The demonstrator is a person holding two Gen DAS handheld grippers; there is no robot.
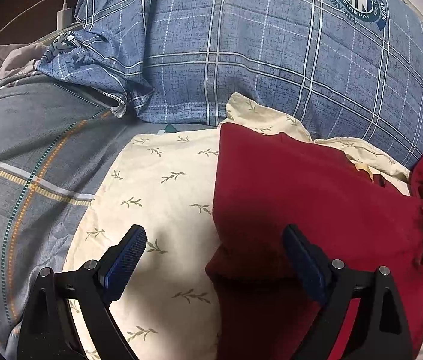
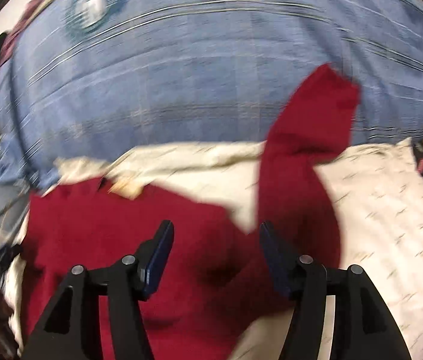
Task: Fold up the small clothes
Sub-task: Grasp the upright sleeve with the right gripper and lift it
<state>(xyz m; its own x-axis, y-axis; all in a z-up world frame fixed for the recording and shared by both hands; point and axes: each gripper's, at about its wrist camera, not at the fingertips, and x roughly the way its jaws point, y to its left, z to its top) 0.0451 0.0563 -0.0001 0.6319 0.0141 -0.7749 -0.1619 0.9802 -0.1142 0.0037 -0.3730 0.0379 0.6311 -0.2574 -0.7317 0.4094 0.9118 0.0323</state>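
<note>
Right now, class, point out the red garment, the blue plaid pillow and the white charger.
red garment (image 1: 316,198), left wrist view, on its flat middle.
blue plaid pillow (image 1: 241,45), left wrist view, on its front face.
white charger (image 1: 63,15), left wrist view, on its body.

Matt red knit garment (image 1: 316,198) across leaf-printed cream cotton sheet (image 1: 163,186) between the jaws; woven blue plaid pillow (image 1: 241,48) beyond.

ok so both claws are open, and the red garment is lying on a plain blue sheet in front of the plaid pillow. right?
Not quite. The red garment lies on a cream cloth printed with small leaf sprigs, not a plain blue sheet; the left wrist view shows it clearly. The rest holds: the left claw and right claw are both open, and the blue plaid pillow sits behind.
</note>
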